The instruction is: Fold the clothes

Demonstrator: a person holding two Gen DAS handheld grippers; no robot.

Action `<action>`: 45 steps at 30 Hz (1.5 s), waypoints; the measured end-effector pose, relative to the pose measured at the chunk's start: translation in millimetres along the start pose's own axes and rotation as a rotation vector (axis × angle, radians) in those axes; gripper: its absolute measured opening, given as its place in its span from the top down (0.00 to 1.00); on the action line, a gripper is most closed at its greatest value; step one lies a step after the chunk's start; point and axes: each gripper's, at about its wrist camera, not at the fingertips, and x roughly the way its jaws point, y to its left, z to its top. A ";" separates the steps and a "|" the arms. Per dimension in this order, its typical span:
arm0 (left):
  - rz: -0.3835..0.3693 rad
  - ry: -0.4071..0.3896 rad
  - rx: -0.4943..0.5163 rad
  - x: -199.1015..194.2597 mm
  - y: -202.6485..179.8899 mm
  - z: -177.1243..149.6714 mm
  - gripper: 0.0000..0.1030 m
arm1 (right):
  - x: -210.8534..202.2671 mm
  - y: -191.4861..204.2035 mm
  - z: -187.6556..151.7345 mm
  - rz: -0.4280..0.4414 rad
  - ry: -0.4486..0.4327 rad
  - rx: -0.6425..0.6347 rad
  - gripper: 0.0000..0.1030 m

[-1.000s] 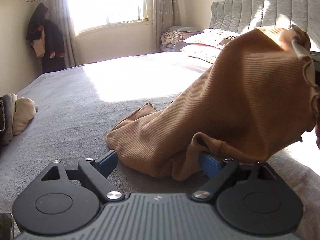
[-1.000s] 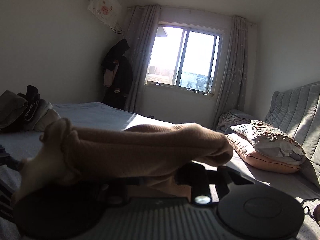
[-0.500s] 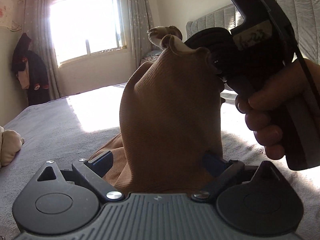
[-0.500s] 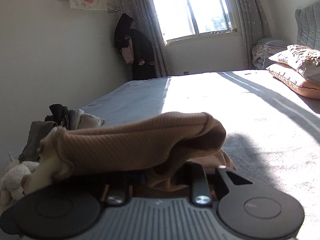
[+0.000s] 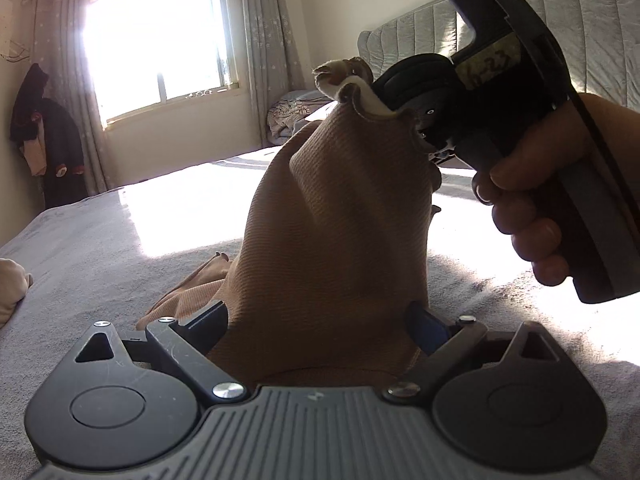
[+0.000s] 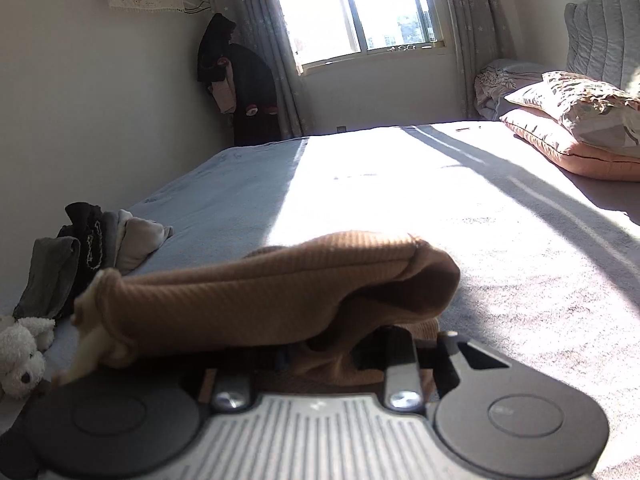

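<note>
A tan ribbed garment with a cream ruffled hem hangs over the grey bed. My right gripper is shut on the garment's top edge and holds it up; a hand grips its handle. In the right wrist view the cloth drapes over the closed jaws and hides the fingertips. My left gripper is open and low at the bed. The hanging cloth falls between its two blue-padded fingers without being pinched.
A pile of dark and grey clothes and a white plush toy lie at the bed's left edge. Pillows and a padded headboard are to the right. A window is ahead, and dark clothes hang on the wall.
My right gripper has carried the garment's edge leftward, over and close to my left gripper. The cloth now hangs between the left fingers instead of lying to their right.
</note>
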 end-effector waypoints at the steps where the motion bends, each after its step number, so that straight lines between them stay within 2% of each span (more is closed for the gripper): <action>1: -0.005 0.001 0.002 -0.8 0.5 -0.9 0.04 | 1.8 -1.5 -1.3 0.002 0.008 0.018 0.71; 5: -0.022 0.038 -0.008 2.9 4.4 -4.5 0.04 | 9.9 5.4 -5.4 0.010 0.035 0.018 0.71; 9: -0.004 0.103 -0.058 12.5 19.5 -3.4 0.04 | 16.1 10.2 -10.8 0.014 0.081 -0.003 0.70; 15: 0.026 0.134 -0.067 13.2 24.9 -1.8 0.05 | 21.1 14.4 -15.8 -0.004 0.111 -0.009 0.66; 17: 0.022 0.148 -0.075 16.8 29.8 -0.2 0.08 | 22.9 18.3 -17.8 -0.014 0.117 -0.021 0.65; 21: 0.030 0.180 -0.105 23.5 43.5 2.6 0.38 | 25.0 28.0 -23.4 -0.031 0.126 -0.079 0.64; 23: 0.024 0.191 -0.138 31.4 55.4 6.9 0.47 | 23.8 31.0 -24.7 -0.035 0.123 -0.107 0.62; 24: 0.024 0.196 -0.149 33.7 59.5 8.5 0.56 | 23.1 32.5 -25.2 -0.034 0.121 -0.121 0.60; 25: 0.029 0.198 -0.151 33.6 61.9 10.1 0.69 | 22.5 34.3 -25.7 -0.033 0.120 -0.136 0.58; 26: 0.036 0.199 -0.152 33.3 65.0 12.2 0.74 | 22.1 36.9 -26.4 -0.034 0.119 -0.155 0.58; 28: 0.035 0.198 -0.182 34.2 76.6 17.1 0.81 | 20.5 41.6 -29.1 -0.045 0.116 -0.209 0.57; 32: 0.053 0.190 -0.278 31.5 102.2 24.1 0.85 | 17.5 49.1 -32.6 -0.053 0.109 -0.274 0.50; 34: 0.076 0.178 -0.305 27.2 111.5 26.9 0.86 | 16.0 50.3 -34.5 -0.046 0.109 -0.290 0.39; 35: 0.094 0.169 -0.316 24.2 116.0 28.5 0.87 | 16.1 50.6 -35.6 -0.046 0.111 -0.298 0.37; 37: 0.154 0.142 -0.325 16.2 125.1 32.5 0.98 | 16.4 51.4 -37.7 -0.061 0.110 -0.319 0.34; 39: 0.227 0.113 -0.313 10.0 134.9 37.0 0.99 | 16.5 51.6 -39.3 -0.087 0.105 -0.341 0.34; 41: 0.214 0.074 -0.329 1.3 142.4 39.3 0.99 | 12.5 47.9 -36.5 -0.121 0.073 -0.338 0.34; 43: 0.107 0.061 -0.338 -4.7 139.3 40.3 0.97 | 7.3 41.5 -30.9 -0.125 0.038 -0.296 0.34; 44: 0.041 0.063 -0.329 -7.0 133.0 40.6 0.91 | 4.6 37.7 -27.7 -0.119 0.022 -0.266 0.34; 45: -0.023 0.067 -0.308 -9.4 123.3 40.8 0.77 | 2.3 33.8 -24.6 -0.112 0.009 -0.236 0.34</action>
